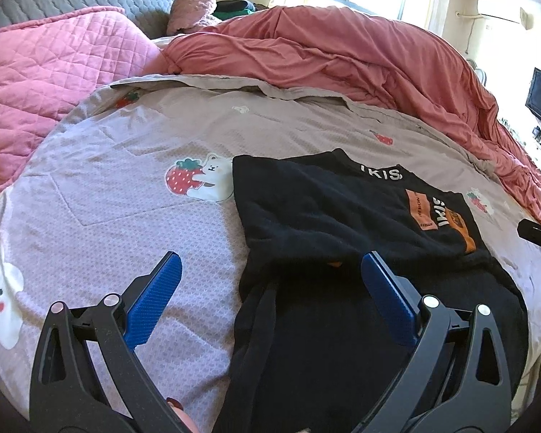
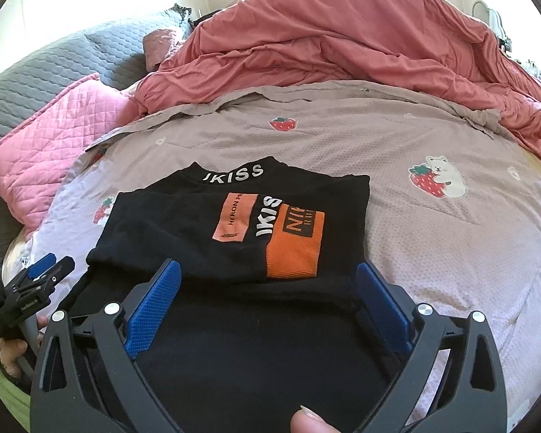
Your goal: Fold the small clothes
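On the bed, laid over a mauve strawberry-print quilt, a small black top lies partly folded, its collar turned away from the person and its hem nearest them. The upper body of the top appears doubled over the lower part, so the orange and white print faces up and a fold edge runs across the garment just ahead of both tools. The left tool hovers at the top's left edge with its blue fingers spread wide and holding nothing; one finger is over bare quilt, the other over the black cloth, which looks like a stance for taking that side edge. The right tool sits over the near half of the top, also spread wide and empty, its fingers straddling the middle of the garment just short of the fold edge. Both seem placed low and close so either could pinch cloth for a further fold; that is a judgement, as no grasp is made yet. Beyond the top, well apart from it, a rumpled red duvet is pushed to the far side of the bed, and a pink quilted pillow lies to the top's far left.
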A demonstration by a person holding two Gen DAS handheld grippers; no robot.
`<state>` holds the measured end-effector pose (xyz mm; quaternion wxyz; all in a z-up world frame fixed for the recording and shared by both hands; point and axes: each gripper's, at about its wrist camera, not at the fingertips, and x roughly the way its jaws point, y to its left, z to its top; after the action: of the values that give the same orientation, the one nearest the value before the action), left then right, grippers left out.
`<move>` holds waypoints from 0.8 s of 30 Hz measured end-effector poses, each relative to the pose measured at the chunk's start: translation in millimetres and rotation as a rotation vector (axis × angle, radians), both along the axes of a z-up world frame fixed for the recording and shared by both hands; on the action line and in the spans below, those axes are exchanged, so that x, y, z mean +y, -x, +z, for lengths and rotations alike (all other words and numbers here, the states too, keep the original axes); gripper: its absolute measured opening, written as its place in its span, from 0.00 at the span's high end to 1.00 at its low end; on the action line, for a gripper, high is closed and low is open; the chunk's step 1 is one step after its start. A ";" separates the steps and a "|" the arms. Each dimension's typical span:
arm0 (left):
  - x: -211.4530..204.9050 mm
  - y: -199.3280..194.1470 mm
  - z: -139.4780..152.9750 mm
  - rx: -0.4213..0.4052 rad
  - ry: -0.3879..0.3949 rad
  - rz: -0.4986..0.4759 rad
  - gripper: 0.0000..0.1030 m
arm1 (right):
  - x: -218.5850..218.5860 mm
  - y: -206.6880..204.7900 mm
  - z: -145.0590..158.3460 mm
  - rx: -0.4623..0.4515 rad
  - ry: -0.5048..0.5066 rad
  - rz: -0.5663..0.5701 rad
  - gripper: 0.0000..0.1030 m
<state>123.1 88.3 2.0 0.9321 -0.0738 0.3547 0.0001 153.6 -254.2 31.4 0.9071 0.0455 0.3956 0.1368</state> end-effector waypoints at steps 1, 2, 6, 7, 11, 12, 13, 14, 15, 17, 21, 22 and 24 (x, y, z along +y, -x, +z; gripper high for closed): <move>0.1 1.7 0.0 0.001 -0.001 0.001 0.09 | 0.2 1.3 0.0 0.000 0.001 0.000 0.06; 0.3 2.7 -0.1 0.003 -0.002 0.002 0.09 | 0.0 2.9 0.0 0.000 0.002 0.000 0.06; -0.5 9.9 0.4 0.008 -0.007 0.004 0.09 | -0.6 4.7 -0.1 0.000 0.000 0.002 0.06; -1.1 11.6 1.0 0.007 -0.008 0.002 0.09 | -1.0 6.1 -0.3 0.001 -0.002 0.004 0.06; -4.6 19.4 3.5 0.006 -0.020 -0.004 0.09 | -1.9 13.3 -1.7 0.004 0.000 0.010 0.06; -5.8 21.8 3.9 0.009 -0.023 -0.007 0.09 | -2.1 14.7 -2.0 0.005 0.000 0.011 0.06; -6.8 23.7 4.0 0.012 -0.027 -0.007 0.09 | -2.6 16.3 -2.5 0.006 -0.001 0.011 0.06; -7.7 25.8 4.0 0.017 -0.032 -0.007 0.09 | -3.4 17.2 -2.5 0.007 -0.002 0.012 0.06; -8.2 27.3 3.7 0.023 -0.035 -0.009 0.09 | -4.0 18.0 -2.7 0.008 -0.003 0.013 0.06; -9.3 30.0 2.8 0.036 -0.041 -0.010 0.09 | -4.8 20.0 -3.4 0.010 -0.004 0.013 0.06; -10.0 36.6 2.5 0.046 -0.048 -0.005 0.09 | -6.1 22.9 -5.1 0.015 -0.004 0.016 0.06; -9.9 37.4 2.8 0.047 -0.048 -0.005 0.09 | -6.4 24.0 -5.4 0.016 -0.003 0.017 0.06; -9.5 40.4 2.6 0.056 -0.051 -0.003 0.09 | -7.2 27.2 -6.1 0.017 -0.003 0.020 0.06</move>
<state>82.7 78.8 4.6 0.9233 -0.0496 0.3808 0.0098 126.4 -261.3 25.3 0.9022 0.0441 0.4034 0.1463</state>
